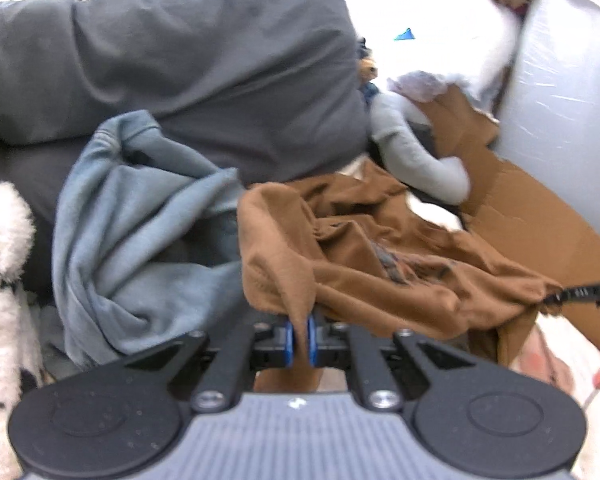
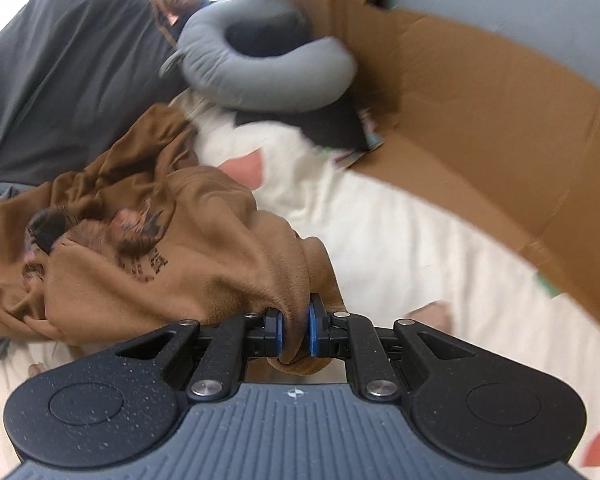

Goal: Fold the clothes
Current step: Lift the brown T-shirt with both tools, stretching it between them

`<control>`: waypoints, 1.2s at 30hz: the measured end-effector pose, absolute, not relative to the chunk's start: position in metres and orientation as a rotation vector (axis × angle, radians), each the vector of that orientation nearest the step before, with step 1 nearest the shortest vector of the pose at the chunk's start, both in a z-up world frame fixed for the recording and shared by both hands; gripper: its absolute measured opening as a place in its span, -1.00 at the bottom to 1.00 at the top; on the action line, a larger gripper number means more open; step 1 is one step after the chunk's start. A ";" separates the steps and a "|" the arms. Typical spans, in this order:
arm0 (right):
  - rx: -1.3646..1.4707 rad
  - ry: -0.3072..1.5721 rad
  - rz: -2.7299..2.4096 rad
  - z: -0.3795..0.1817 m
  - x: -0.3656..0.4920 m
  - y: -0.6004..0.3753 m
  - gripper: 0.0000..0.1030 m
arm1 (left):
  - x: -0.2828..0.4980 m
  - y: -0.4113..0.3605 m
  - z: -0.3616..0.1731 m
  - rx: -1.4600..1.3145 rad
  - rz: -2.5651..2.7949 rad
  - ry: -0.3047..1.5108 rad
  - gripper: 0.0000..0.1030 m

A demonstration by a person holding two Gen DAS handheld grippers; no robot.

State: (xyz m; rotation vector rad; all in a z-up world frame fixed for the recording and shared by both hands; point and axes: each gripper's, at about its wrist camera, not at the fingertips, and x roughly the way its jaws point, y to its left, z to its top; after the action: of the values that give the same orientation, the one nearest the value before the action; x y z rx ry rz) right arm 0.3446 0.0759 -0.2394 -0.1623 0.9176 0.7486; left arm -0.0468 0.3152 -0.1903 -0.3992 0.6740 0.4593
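Right under my lens, my left claw (image 1: 300, 336) is clenched on a thin pinch of the brown garment (image 1: 364, 248), its blue pads nearly meeting through the cloth. My right claw (image 2: 295, 334) is clamped on a thicker bunched wad of the same brown garment (image 2: 148, 240), so the piece is strung between my two grips. It sits crumpled rather than flat, its dark print creased into the folds, resting on the cream bedspread (image 2: 400, 232) toward the pillow end of the bed.

I judge it a soft, fairly heavy fleece: it sags and bunches, will not hold a crease by stiffness, and is not slippery. An edge or corner taken in a single layer, as on my left, should spread it better than the wad on my right.

Beyond it, a blue-grey garment (image 1: 140, 216) lies heaped just beside it on my left, against the dark grey pillow (image 1: 180, 60). A grey neck pillow (image 2: 260, 56) lies farther up the bed, and open cardboard (image 2: 480, 100) lines the bed's right edge.
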 end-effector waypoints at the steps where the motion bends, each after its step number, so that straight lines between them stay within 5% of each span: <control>1: -0.172 0.909 0.741 -0.235 0.348 0.071 -0.81 | -0.047 0.310 -0.190 -0.413 0.441 0.682 -0.85; 36: -0.327 0.879 0.462 -0.173 0.400 -0.092 -0.81 | -0.022 0.167 -0.212 -0.578 -0.230 0.910 -0.86</control>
State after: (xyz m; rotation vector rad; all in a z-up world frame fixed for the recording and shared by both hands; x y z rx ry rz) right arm 0.3996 -0.0920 -0.1728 -0.3274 0.8795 0.4622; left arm -0.0225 0.1671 -0.2116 -0.5781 0.9104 -0.2301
